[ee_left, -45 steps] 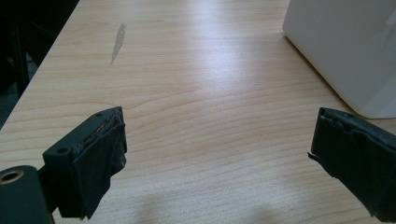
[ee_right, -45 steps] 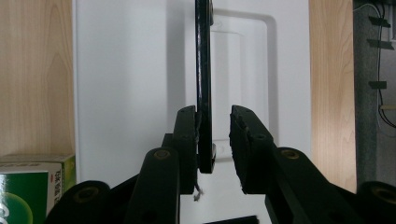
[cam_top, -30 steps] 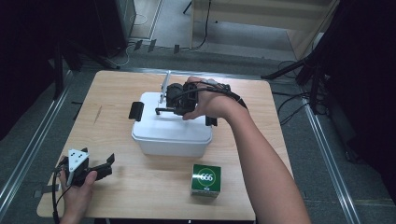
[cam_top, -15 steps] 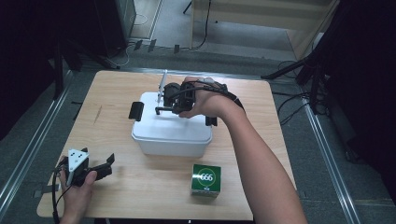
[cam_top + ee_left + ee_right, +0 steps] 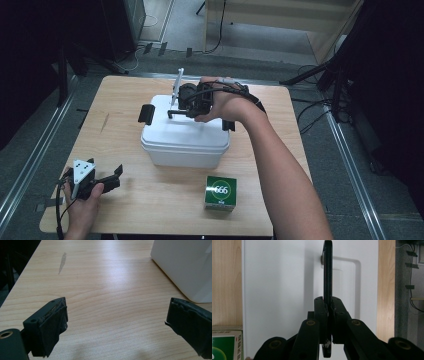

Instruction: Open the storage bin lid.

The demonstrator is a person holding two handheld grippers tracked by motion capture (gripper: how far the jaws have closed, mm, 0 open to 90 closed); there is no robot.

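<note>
A white lidded box [image 5: 185, 137] stands in the middle of the wooden table [image 5: 125, 100]. Its thin black lid handle [image 5: 327, 272] is swung up on edge over the recessed lid. My right gripper [image 5: 328, 307] comes down over the lid and is shut on that handle, pads pressed on both sides. In the high view the right gripper [image 5: 192, 102] sits on top of the box with the hand wrapped around it. My left gripper [image 5: 116, 176] rests low at the table's front left, open with nothing between its jaws [image 5: 116, 312]; the box wall [image 5: 185, 265] is off to its right.
A green carton marked 666 [image 5: 220, 192] stands near the front edge, right of centre, and shows at the corner [image 5: 225, 345] of the right gripper view. Black latches [image 5: 146, 114] flank the box. Bare tabletop lies between the left gripper and the box.
</note>
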